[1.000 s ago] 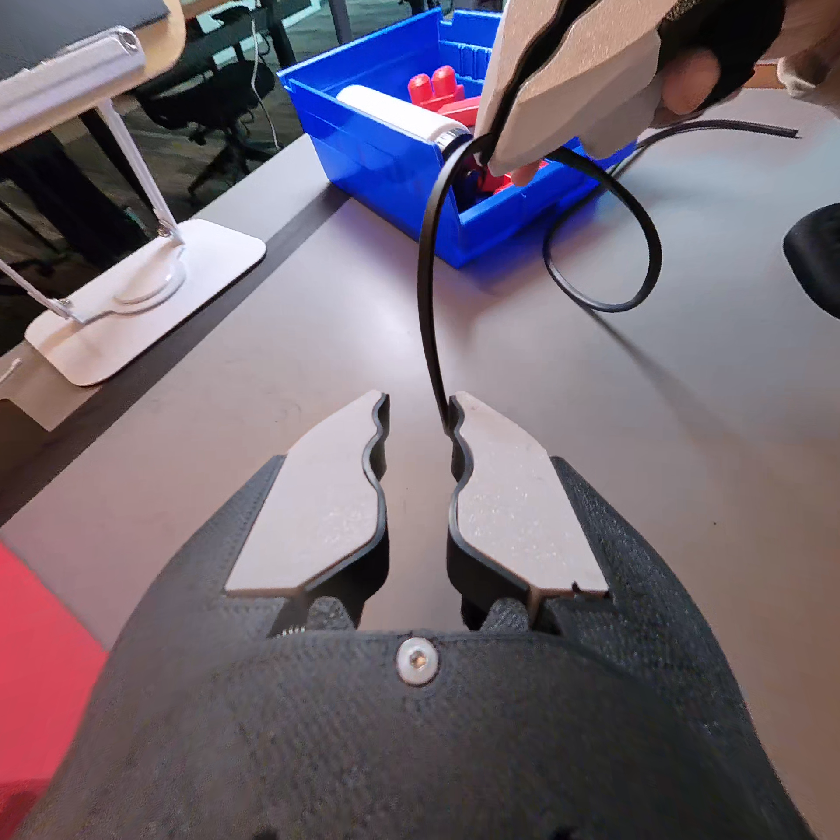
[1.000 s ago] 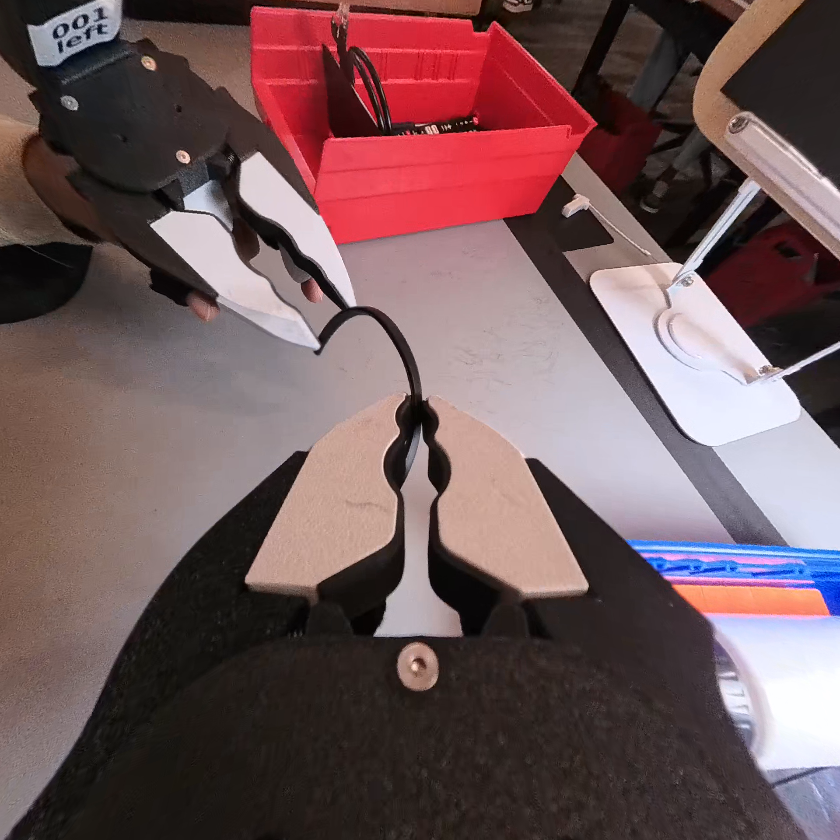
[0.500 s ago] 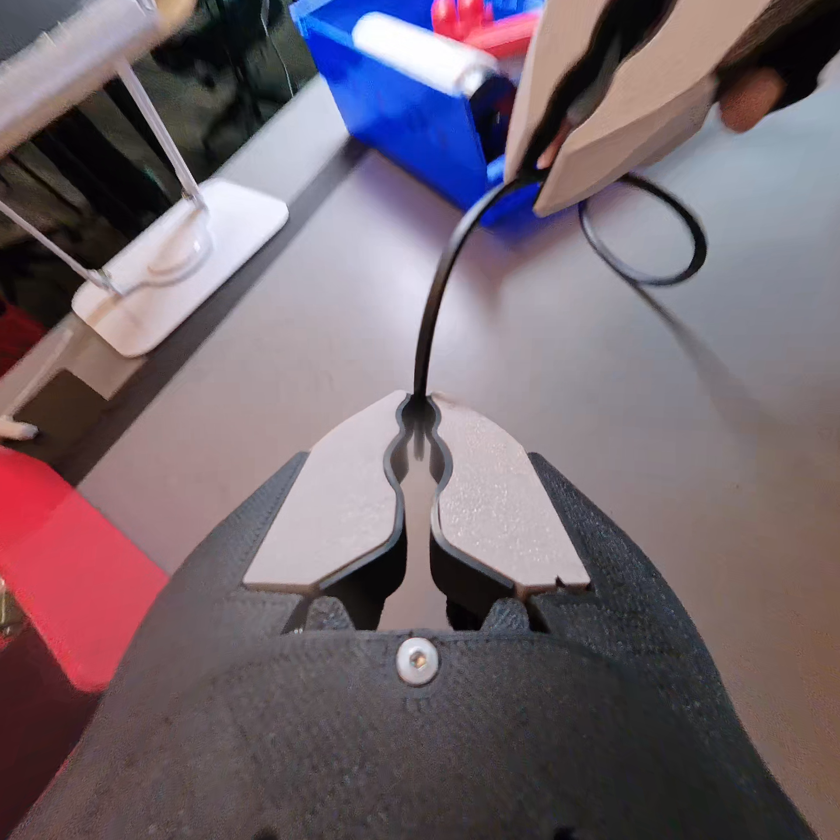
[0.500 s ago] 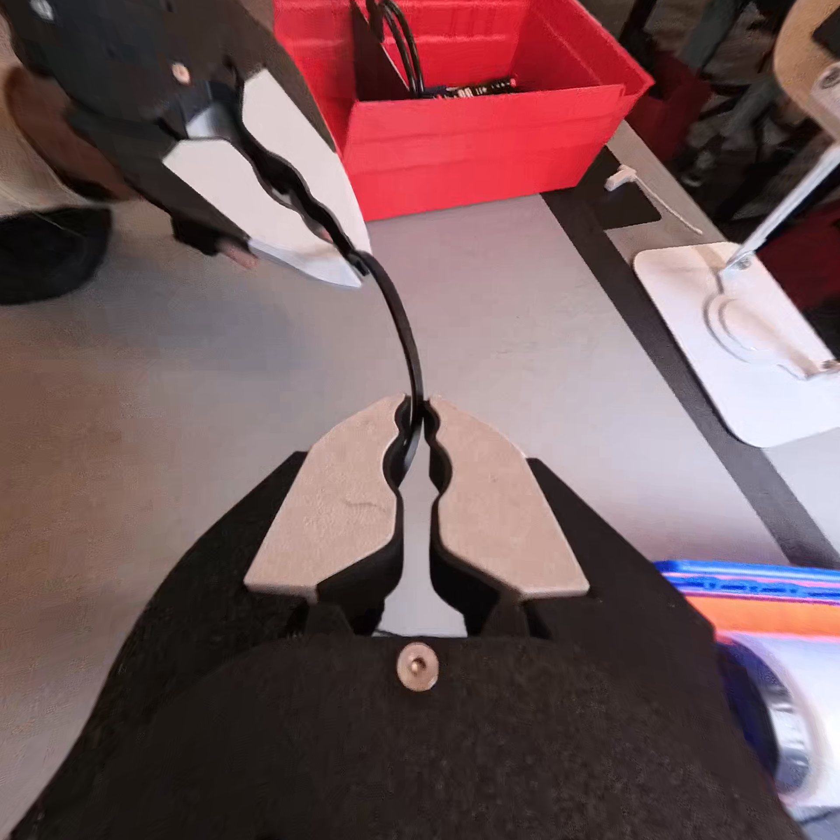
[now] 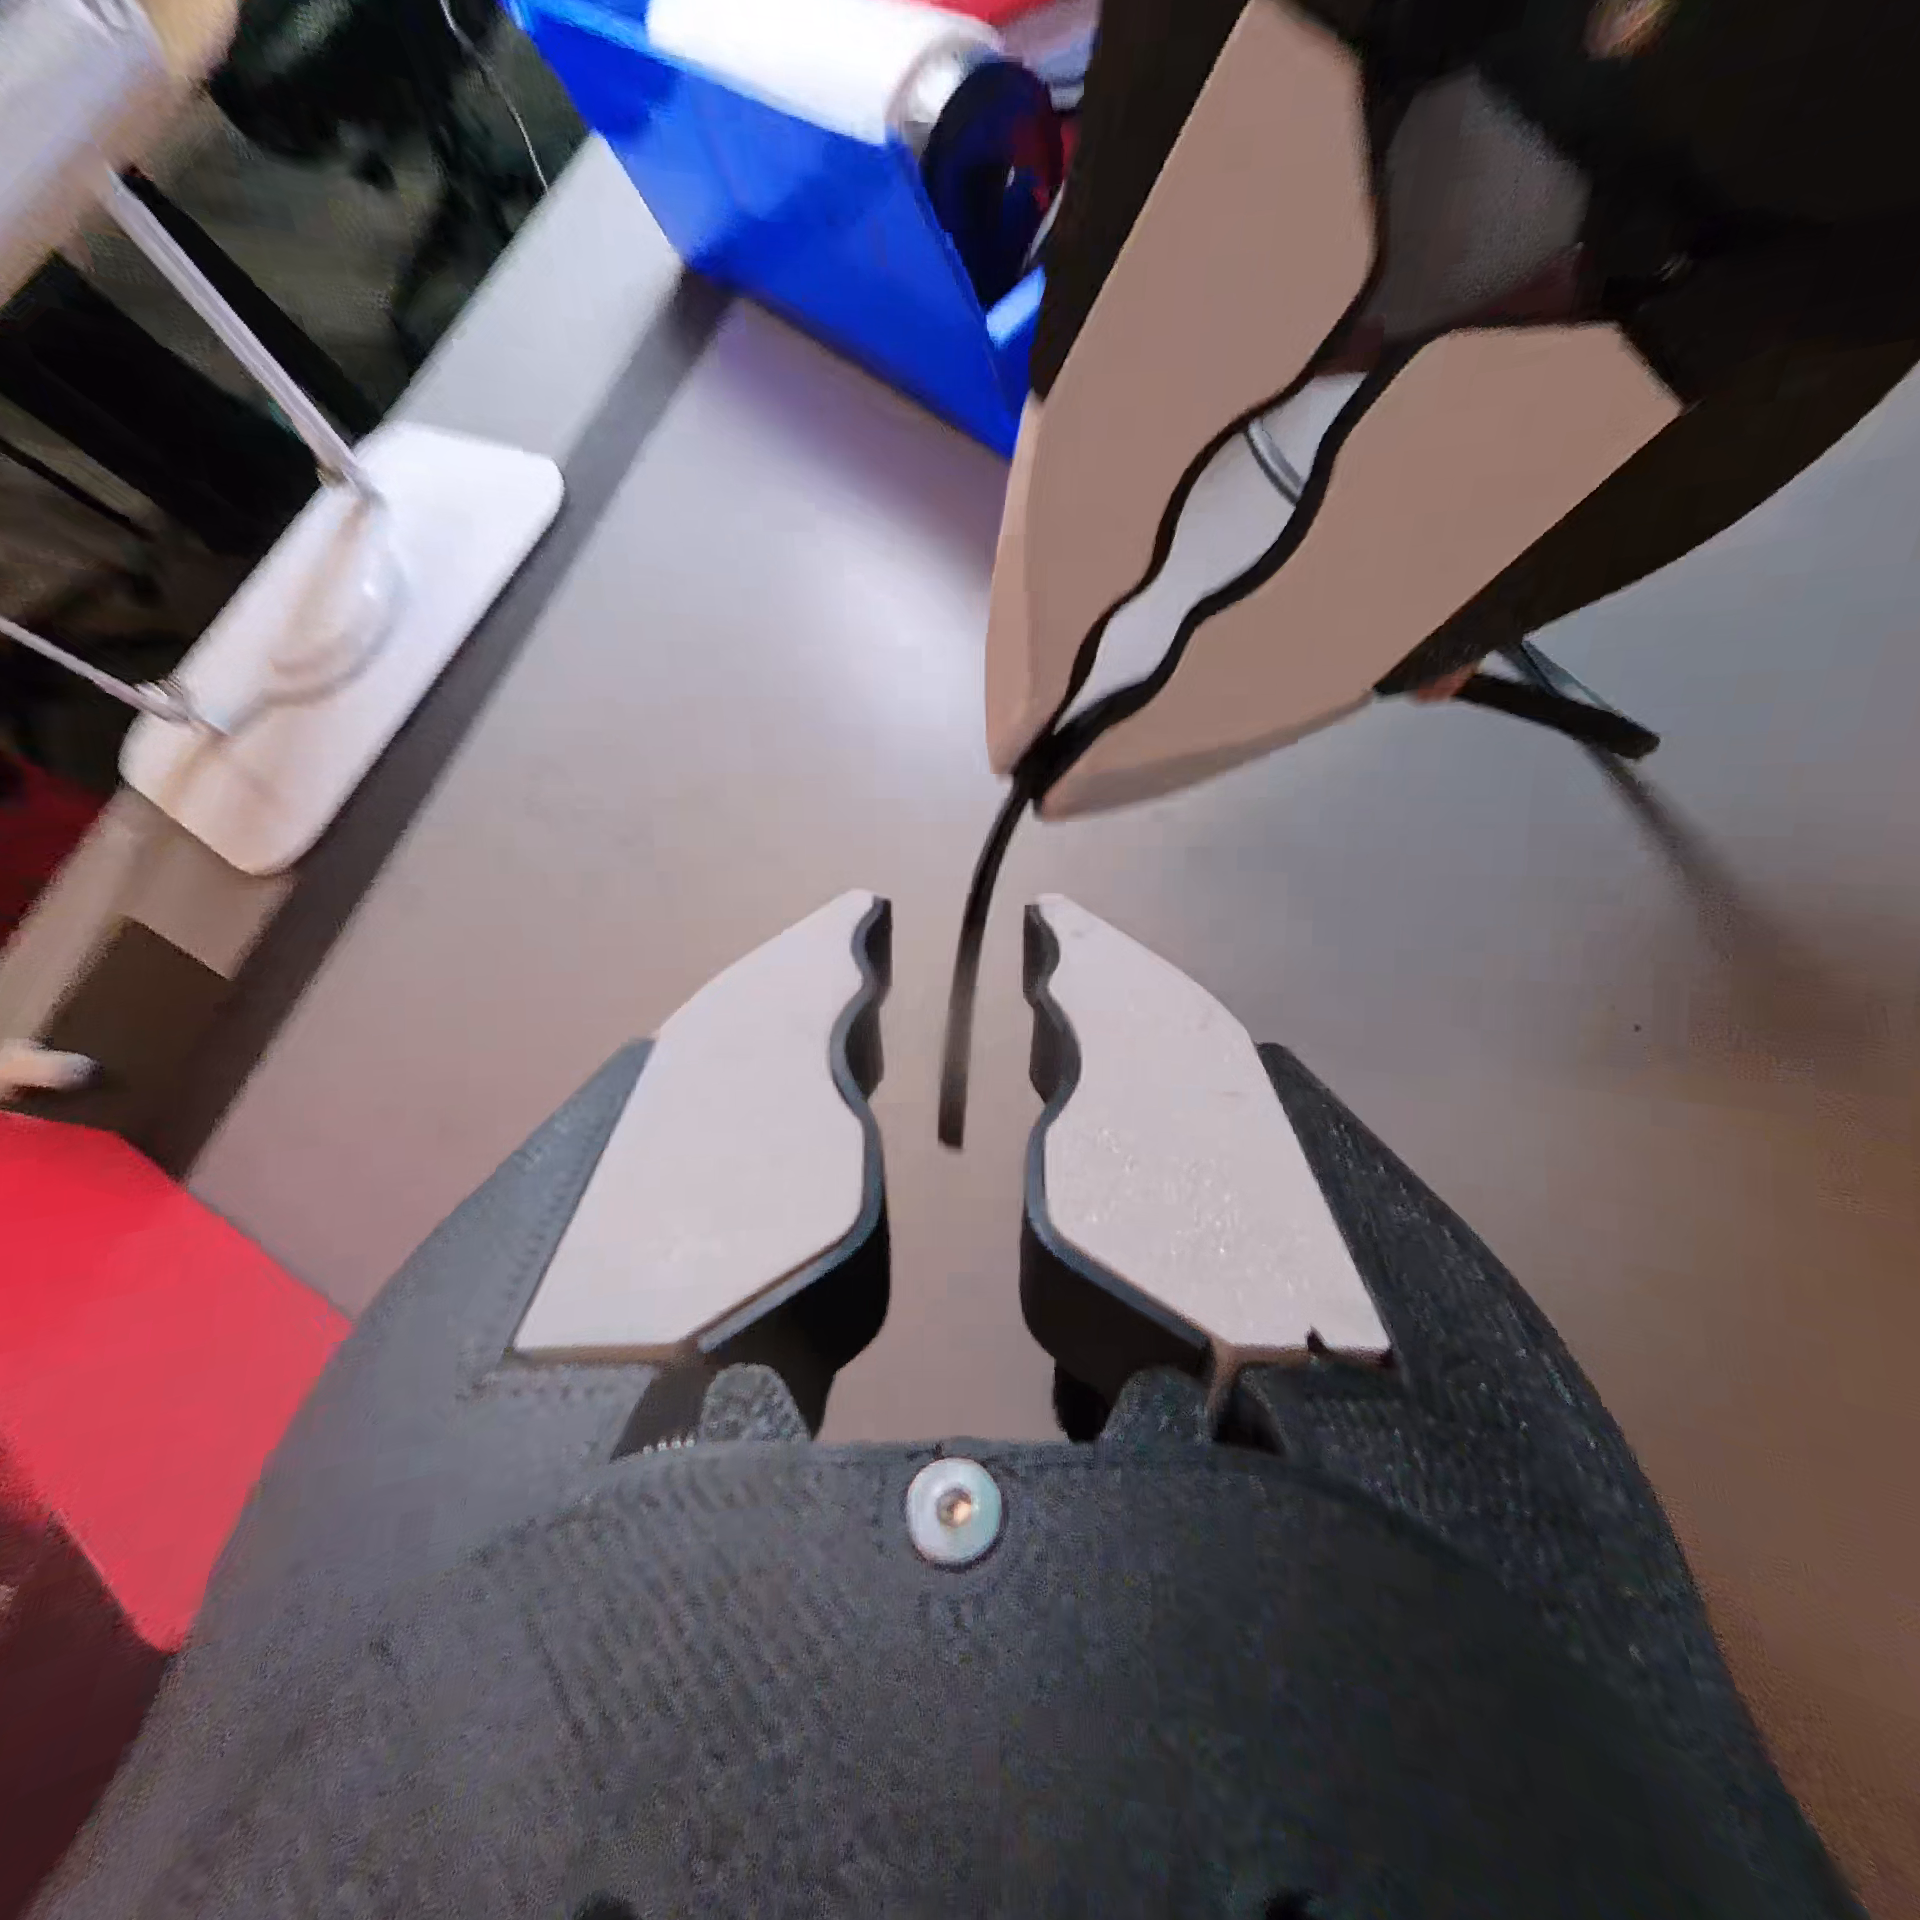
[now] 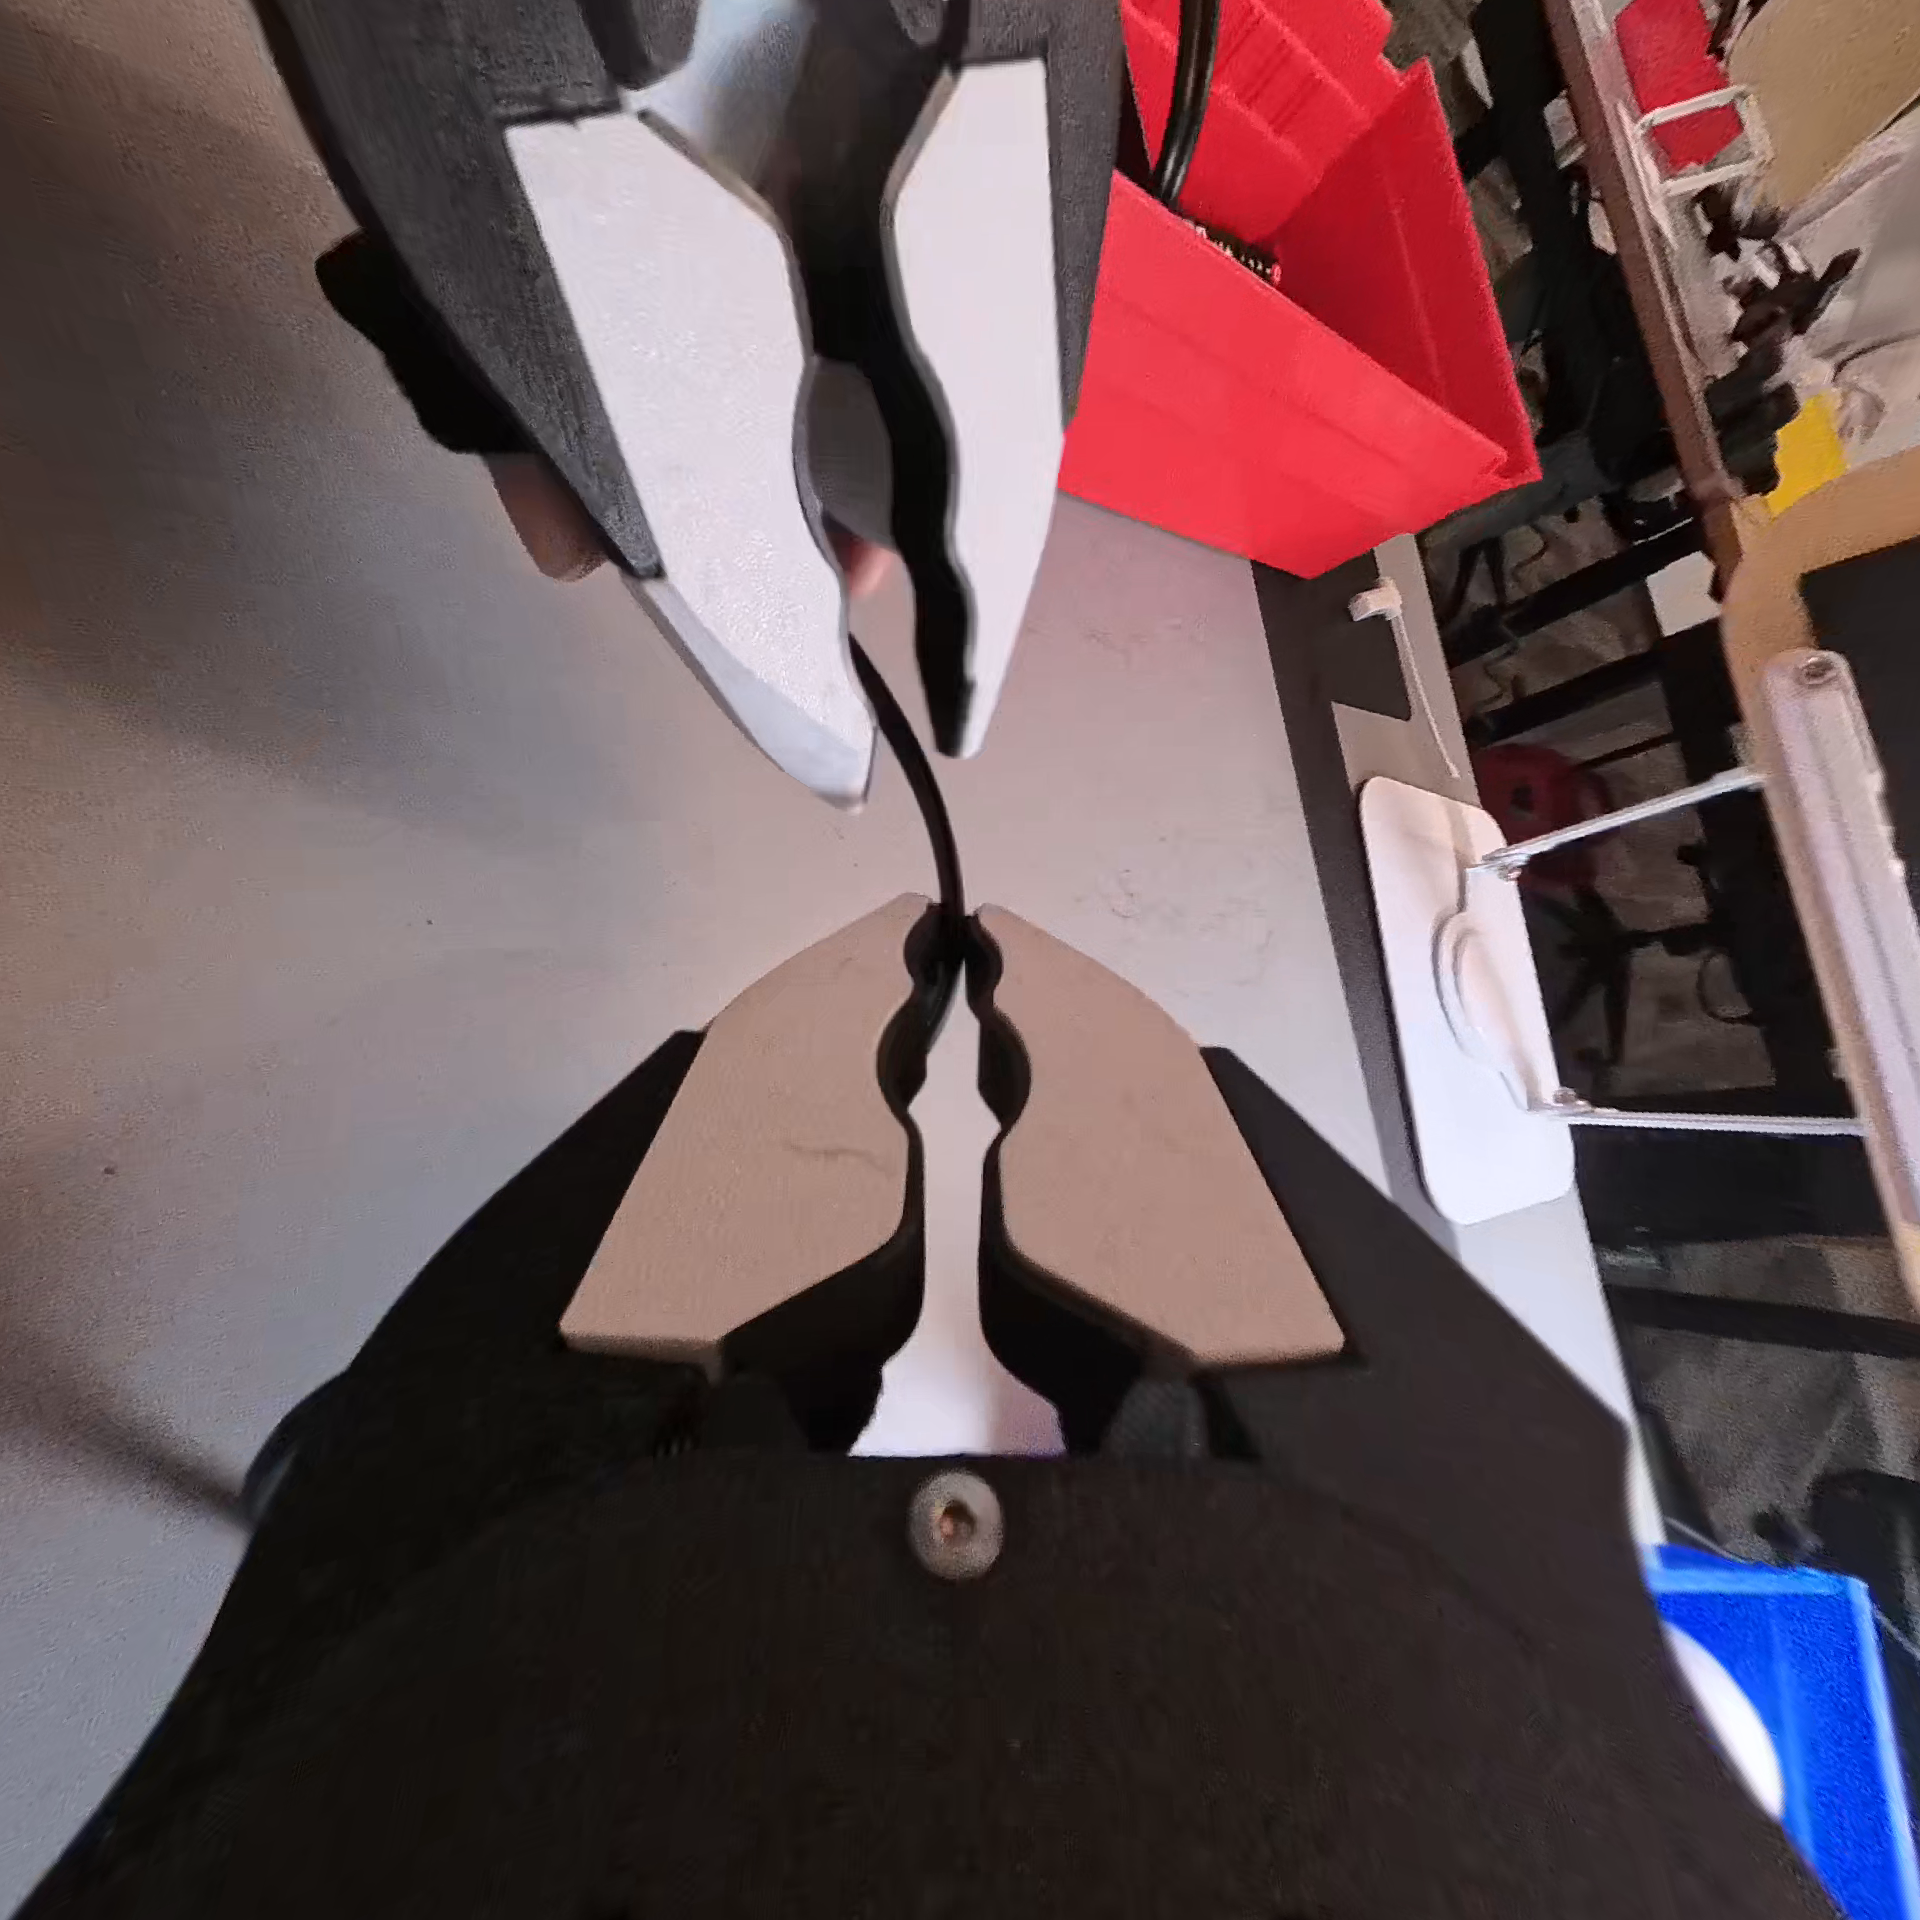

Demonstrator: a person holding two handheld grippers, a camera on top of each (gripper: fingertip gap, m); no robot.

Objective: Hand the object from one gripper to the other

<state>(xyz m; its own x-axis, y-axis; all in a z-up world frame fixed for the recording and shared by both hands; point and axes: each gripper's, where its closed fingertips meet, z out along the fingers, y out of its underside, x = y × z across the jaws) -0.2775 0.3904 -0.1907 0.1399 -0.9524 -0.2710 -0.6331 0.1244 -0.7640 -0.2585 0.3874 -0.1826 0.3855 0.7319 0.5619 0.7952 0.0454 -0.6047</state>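
Between parted left gripper (image 5: pixel 957 920) fingers, cable (image 5: pixel 964 997) (untouched)

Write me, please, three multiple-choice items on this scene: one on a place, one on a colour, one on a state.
1. Where is the free end of the thin black flexible strap?
A. between the fingers of the left gripper
B. on the floor
C. in a bare hand

2. In the right wrist view, what colour is the plastic bin beyond the left gripper?
A. green
B. red
C. yellow

3. How is the right gripper?
A. wide open
B. shut, empty
C. shut on the strap

Key: 1 A, the end hangs in the open gap; 2 B, its walls are plainly red; 3 C, its tips pinch the strap.
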